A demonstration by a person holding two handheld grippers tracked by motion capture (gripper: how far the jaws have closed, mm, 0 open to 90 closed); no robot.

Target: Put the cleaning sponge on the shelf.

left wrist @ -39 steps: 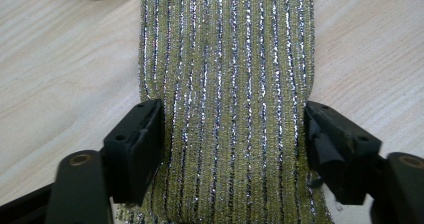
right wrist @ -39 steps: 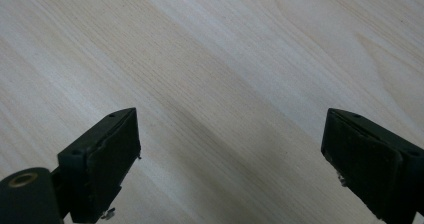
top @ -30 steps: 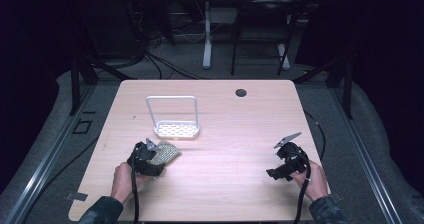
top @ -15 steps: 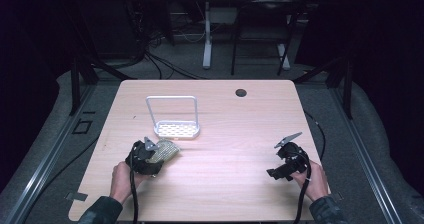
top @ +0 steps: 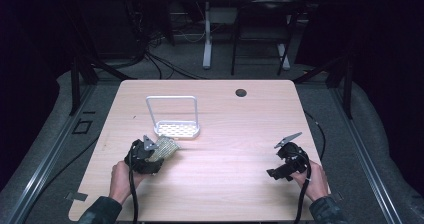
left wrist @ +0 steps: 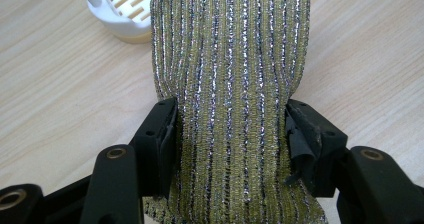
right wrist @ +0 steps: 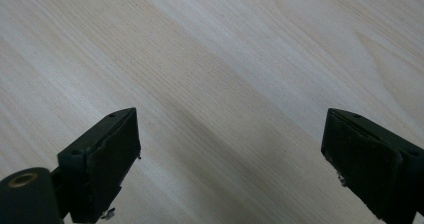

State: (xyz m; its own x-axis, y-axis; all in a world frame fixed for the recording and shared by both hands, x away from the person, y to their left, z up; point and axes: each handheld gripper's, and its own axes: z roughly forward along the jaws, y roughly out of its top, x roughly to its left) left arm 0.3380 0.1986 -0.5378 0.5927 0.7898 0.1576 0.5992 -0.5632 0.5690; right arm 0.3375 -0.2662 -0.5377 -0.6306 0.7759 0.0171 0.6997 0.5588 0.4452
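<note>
A glittery green-and-silver scouring pad (top: 167, 146) lies near the table's front left, just in front of a white slotted holder (top: 176, 130) with a tall wire loop. My left gripper (top: 158, 153) is shut on the pad. In the left gripper view both black pads press into the sides of the pad (left wrist: 230, 79), squeezing it narrower between them (left wrist: 230, 121), and a corner of the holder (left wrist: 125, 14) shows beyond it. At the front right my right gripper (top: 274, 173) is held low over bare wood, its jaws wide open with nothing between them (right wrist: 230, 149).
The light wooden table (top: 235, 134) has a dark cable hole (top: 241, 92) at the back centre. Cables trail from both grippers over the front edge. Dark floor, table legs and cables lie behind the table.
The left hand and the pad have shifted slightly toward the white holder. The right hand has stayed where it was.
</note>
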